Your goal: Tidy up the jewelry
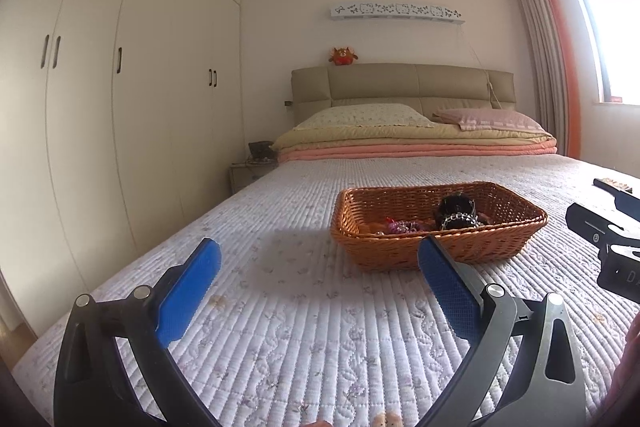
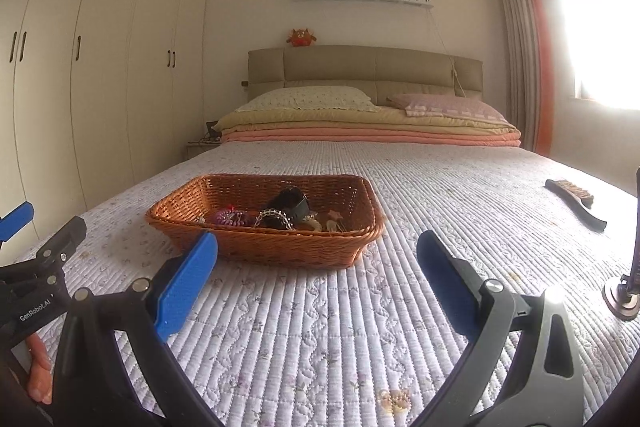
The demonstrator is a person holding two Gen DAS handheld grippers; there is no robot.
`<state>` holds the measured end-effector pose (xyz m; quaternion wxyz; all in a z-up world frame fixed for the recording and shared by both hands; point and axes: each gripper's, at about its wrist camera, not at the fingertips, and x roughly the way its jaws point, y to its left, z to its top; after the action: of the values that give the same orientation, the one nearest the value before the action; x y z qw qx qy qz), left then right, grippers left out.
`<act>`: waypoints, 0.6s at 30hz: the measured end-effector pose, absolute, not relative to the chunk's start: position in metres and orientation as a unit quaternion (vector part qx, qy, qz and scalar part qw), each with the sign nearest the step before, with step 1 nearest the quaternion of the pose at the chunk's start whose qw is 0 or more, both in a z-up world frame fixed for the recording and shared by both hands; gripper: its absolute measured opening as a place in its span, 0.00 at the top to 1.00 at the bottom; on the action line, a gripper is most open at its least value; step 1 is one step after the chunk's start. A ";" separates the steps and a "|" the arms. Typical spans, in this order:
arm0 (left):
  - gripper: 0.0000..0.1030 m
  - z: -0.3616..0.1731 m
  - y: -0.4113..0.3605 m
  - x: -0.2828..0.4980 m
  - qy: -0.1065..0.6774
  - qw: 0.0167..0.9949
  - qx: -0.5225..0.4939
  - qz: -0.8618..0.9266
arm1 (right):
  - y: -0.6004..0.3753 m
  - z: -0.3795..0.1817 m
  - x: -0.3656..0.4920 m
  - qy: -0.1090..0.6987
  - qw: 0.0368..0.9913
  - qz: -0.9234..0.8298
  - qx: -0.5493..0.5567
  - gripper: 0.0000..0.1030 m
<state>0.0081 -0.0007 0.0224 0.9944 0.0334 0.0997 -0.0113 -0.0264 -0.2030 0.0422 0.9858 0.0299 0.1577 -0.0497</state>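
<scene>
Both jaws are gaping wide, gripping nothing. Jewelry (image 2: 276, 217) is sitting tangled in the basket (image 2: 264, 247), centre frame. You're risking snagging chains and dragging the light basket if you're grabbing blindly.

Only one legible marking: "GenRobot.AI" in white letters, printed on the black body of the left gripper (image 2: 24, 223), seen at roughly nine o'clock in the right wrist view. Partial pale lettering, maybe a "D", at three o'clock in the left wrist view on the black housing of the right gripper (image 1: 618, 223), too cut off to read.
</scene>
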 end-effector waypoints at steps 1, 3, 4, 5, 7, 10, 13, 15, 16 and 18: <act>0.07 0.022 -0.001 0.008 0.100 0.994 0.033 -0.011 | -0.204 0.042 -0.026 0.159 0.985 -0.049 0.032 0.07; 0.07 0.022 -0.001 0.009 0.101 0.994 0.033 -0.011 | -0.205 0.042 -0.027 0.160 0.985 -0.049 0.034 0.07; 0.07 0.021 -0.001 0.009 0.103 0.994 0.031 -0.012 | -0.205 0.042 -0.027 0.159 0.985 -0.050 0.034 0.07; 0.07 0.022 0.000 0.010 0.103 0.994 0.030 -0.013 | -0.205 0.043 -0.028 0.159 0.985 -0.050 0.033 0.07; 0.07 0.021 0.000 0.011 0.105 0.994 0.029 -0.013 | -0.204 0.043 -0.028 0.159 0.986 -0.049 0.029 0.07; 0.07 0.021 0.001 0.012 0.107 0.994 0.027 -0.014 | -0.201 0.042 -0.028 0.158 0.986 -0.050 0.023 0.07; 0.07 0.021 0.001 0.012 0.109 0.994 0.028 -0.016 | -0.200 0.042 -0.028 0.159 0.986 -0.048 0.019 0.07; 0.07 0.020 0.001 0.013 0.110 0.993 0.028 -0.016 | -0.199 0.042 -0.028 0.160 0.986 -0.048 0.019 0.07; 0.07 0.021 0.001 0.013 0.111 0.993 0.028 -0.016 | -0.199 0.042 -0.027 0.160 0.986 -0.048 0.019 0.07; 0.07 0.021 0.001 0.015 0.113 0.993 0.027 -0.016 | -0.200 0.042 -0.027 0.162 0.985 -0.049 0.020 0.07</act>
<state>0.0146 0.0007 0.0206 0.9931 0.0273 0.1131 -0.0163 -0.0270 -0.1999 0.0420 0.9855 0.0200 0.1615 -0.0485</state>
